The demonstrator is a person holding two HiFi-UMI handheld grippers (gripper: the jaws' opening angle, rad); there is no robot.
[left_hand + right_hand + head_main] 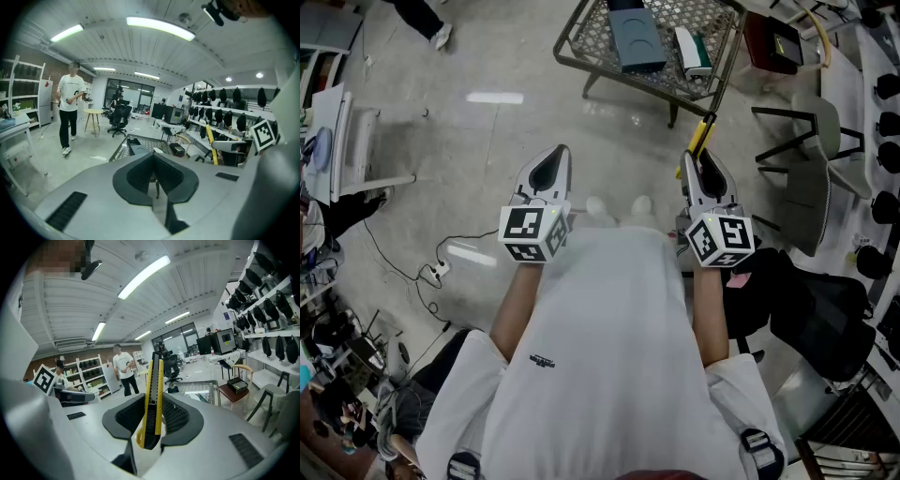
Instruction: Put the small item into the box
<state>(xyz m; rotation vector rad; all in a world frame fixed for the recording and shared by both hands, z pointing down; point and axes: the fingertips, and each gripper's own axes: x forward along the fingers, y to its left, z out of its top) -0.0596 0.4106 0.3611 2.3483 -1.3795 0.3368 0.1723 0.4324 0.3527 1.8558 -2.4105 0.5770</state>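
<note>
My right gripper (705,171) is shut on a yellow and black utility knife (153,397). The knife stands upright between the pads, and its yellow tip (703,137) pokes out past the jaws in the head view. My left gripper (547,172) is shut with nothing between its jaws; in its own view the left gripper (153,161) shows its pads pressed together. Both are held out in front of my body, above the floor. Ahead stands a metal mesh table (694,84) with a blue-grey box (635,38) on it.
A white and green item (692,50) lies beside the box. Chairs (811,159) and shelving stand at the right, a white rack (347,141) and floor cables (431,272) at the left. A person (69,110) stands far off, with a stool (93,120) nearby.
</note>
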